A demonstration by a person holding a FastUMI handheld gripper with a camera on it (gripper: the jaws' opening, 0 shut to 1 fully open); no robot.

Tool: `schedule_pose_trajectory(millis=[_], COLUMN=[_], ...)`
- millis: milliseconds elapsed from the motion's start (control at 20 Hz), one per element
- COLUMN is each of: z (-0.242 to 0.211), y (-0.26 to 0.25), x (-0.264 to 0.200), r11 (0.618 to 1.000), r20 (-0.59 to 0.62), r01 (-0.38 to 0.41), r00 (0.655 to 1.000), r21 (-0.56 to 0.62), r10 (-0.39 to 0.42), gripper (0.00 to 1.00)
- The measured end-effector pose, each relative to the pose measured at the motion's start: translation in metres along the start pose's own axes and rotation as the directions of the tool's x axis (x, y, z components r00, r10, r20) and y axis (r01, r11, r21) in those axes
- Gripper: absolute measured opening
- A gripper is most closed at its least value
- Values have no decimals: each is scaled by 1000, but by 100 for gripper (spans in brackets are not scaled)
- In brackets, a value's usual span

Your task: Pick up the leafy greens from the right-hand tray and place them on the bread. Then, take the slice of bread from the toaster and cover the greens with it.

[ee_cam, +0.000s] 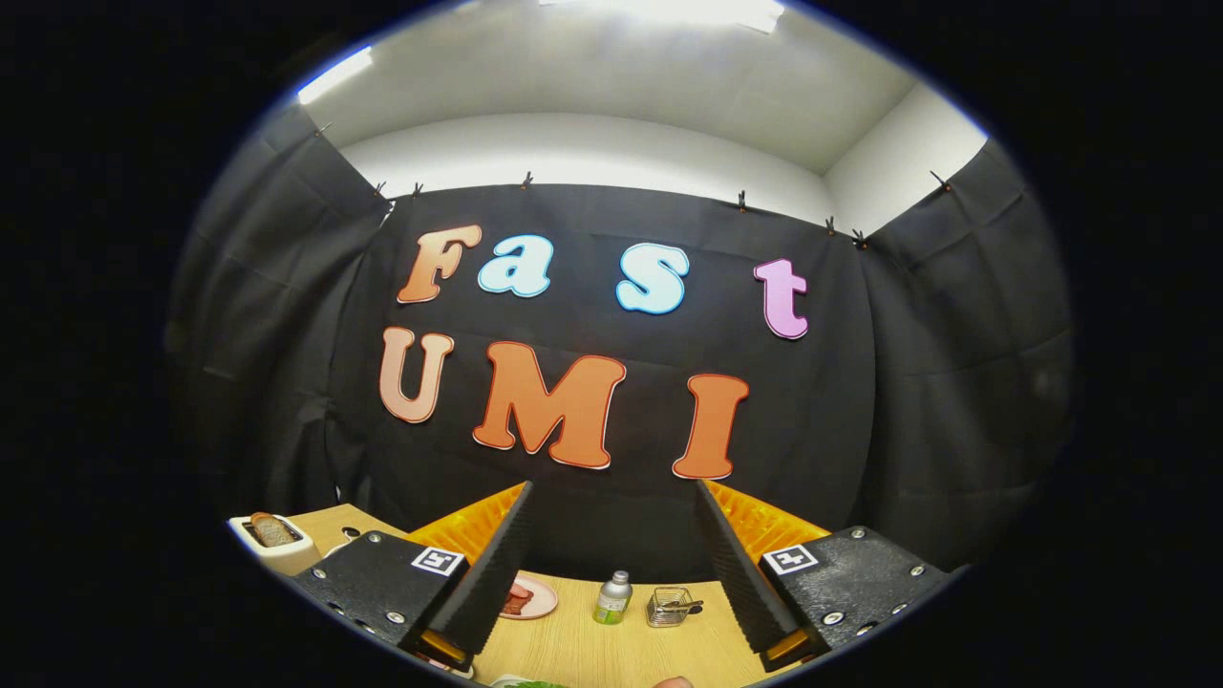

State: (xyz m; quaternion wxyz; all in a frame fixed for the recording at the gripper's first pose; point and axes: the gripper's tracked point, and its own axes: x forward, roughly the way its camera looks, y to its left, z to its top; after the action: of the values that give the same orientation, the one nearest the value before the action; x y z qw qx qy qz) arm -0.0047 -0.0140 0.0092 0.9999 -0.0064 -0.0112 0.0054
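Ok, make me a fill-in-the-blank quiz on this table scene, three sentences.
1. A slice of bread sticks up from the white ____.
2. The gripper fingers are spread ____, holding nothing.
3. Beyond the fingers, the small bottle stands between the pink plate and the wire ____.

Missing words: toaster; open; basket

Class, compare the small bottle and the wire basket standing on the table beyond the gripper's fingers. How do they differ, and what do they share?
The bottle is solid-walled, with a cap and a green label; the wire basket is open mesh that you can see through. The bottle is the taller and narrower, the wire basket lower and wider. The bottle is closed on top, the wire basket open. Both stand upright on the wooden table, side by side, beyond the open gripper.
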Motion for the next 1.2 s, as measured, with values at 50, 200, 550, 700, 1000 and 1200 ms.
schedule_pose_trajectory(millis=[50, 200, 550, 700, 1000, 1200], z=[1, 4, -108, -170, -272, -347], y=[-2, -1, 22, 32, 63, 76], x=[2, 4, 0, -10, -49, -85], r11=[1000, 1000, 996, 994, 979, 971], r20=[4, 3, -206, -348, -606, -775], r01=[2, -11, -84, -109, -199, -194], r00=[1000, 1000, 975, 933, 774, 589], r21=[-3, 3, -2, -28, 42, 139], r10=[-2, 11, 81, 92, 183, 229], gripper=[98, 98, 98, 96, 95, 93])
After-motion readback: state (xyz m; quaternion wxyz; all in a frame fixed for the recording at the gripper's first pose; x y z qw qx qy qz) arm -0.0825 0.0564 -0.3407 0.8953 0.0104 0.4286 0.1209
